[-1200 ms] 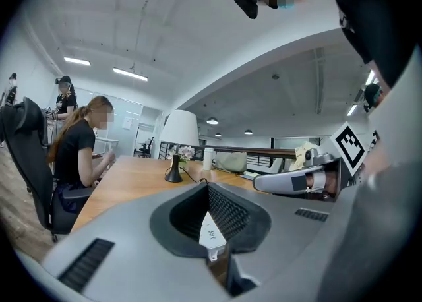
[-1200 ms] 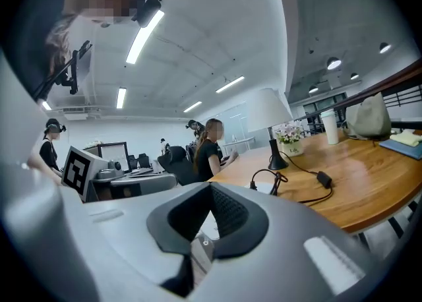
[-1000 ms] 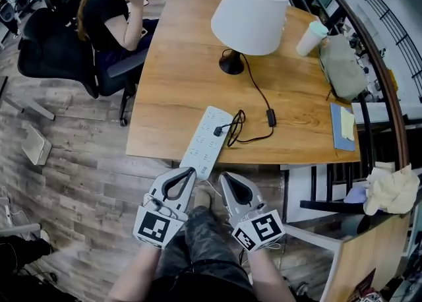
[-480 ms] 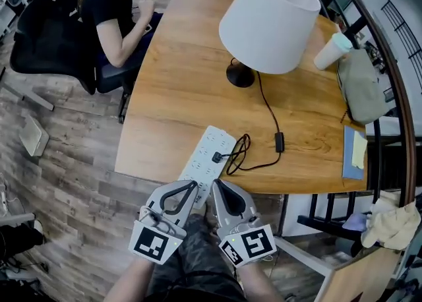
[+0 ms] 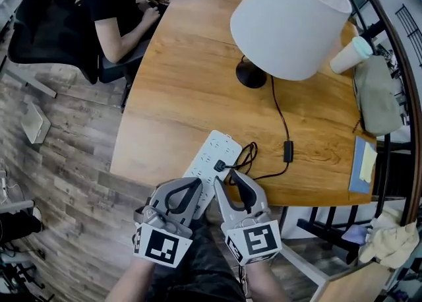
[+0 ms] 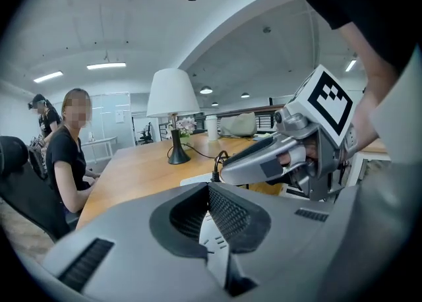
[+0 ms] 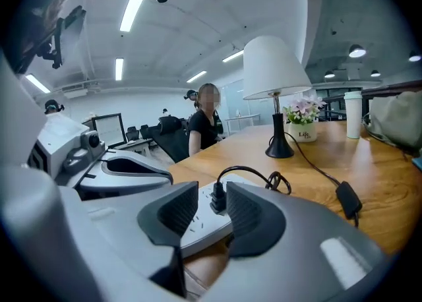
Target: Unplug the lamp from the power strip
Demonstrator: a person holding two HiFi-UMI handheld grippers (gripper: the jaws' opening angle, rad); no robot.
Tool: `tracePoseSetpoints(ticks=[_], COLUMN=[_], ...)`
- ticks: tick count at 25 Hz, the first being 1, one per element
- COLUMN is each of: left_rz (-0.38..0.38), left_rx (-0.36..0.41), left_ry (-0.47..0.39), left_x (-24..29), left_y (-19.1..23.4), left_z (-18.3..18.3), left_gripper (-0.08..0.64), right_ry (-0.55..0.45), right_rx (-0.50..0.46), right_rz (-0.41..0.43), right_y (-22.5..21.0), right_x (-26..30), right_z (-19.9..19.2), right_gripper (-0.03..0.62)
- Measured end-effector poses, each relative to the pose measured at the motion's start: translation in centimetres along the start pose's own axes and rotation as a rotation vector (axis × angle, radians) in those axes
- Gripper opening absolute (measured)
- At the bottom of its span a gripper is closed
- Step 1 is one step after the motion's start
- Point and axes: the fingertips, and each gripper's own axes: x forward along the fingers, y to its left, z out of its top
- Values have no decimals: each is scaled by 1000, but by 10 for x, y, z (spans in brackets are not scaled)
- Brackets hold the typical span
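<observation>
A lamp point(image 5: 290, 20) with a white shade and a black base point(image 5: 251, 74) stands on the wooden table point(image 5: 178, 96). Its black cord point(image 5: 280, 113) runs through an inline switch point(image 5: 288, 151) to a black plug point(image 5: 219, 166) seated in the white power strip point(image 5: 210, 157) at the table's near edge. My right gripper point(image 5: 229, 179) hovers just short of the strip, its jaws opening, nothing between the pads. In the right gripper view the plug point(image 7: 218, 194) shows through the gap of that gripper point(image 7: 211, 203), farther off. My left gripper point(image 5: 195, 183) sits beside it, shut and empty point(image 6: 206, 192).
A person in a black shirt point(image 5: 115, 0) sits at the table's far left on an office chair point(image 5: 46, 27). A cup point(image 5: 351, 53), a grey bag point(image 5: 379, 96) and a blue notebook point(image 5: 364, 162) lie along the right edge, by a railing point(image 5: 389, 37).
Both grippers have moved forward to the table's near edge and the power strip. The right gripper's jaws have gone from shut to apart. The left gripper stays shut.
</observation>
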Motion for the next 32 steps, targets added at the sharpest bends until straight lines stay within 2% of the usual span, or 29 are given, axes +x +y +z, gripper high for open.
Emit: tracePoseSetpoints(ticks=[5, 11, 17, 21, 27, 32], left_rz=[-25, -57, -126, -157, -181, -195], left_rx=[15, 132, 196, 248, 263, 253], left_ry=[66, 163, 216, 233, 236, 220], left_x=[14, 34, 42, 47, 50, 50], left_y=[4, 7, 4, 4, 2, -1], left_z=[-7, -17, -24, -22, -24, -25], left_gripper=[-3, -3, -5, -5, -3, -5], right_ry=[53, 105, 182, 201, 227, 234], right_rx=[-68, -77, -80, -98, -89, -119], right_rz=[-6, -28, -73, -74, -77, -90], right_y=[-2, -2, -8, -10, -7, -6], right_x=[11, 24, 26, 28, 29, 30], right_z=[-1, -3, -11, -13, -13, -13], right_gripper=[127, 127, 124, 121, 103, 103])
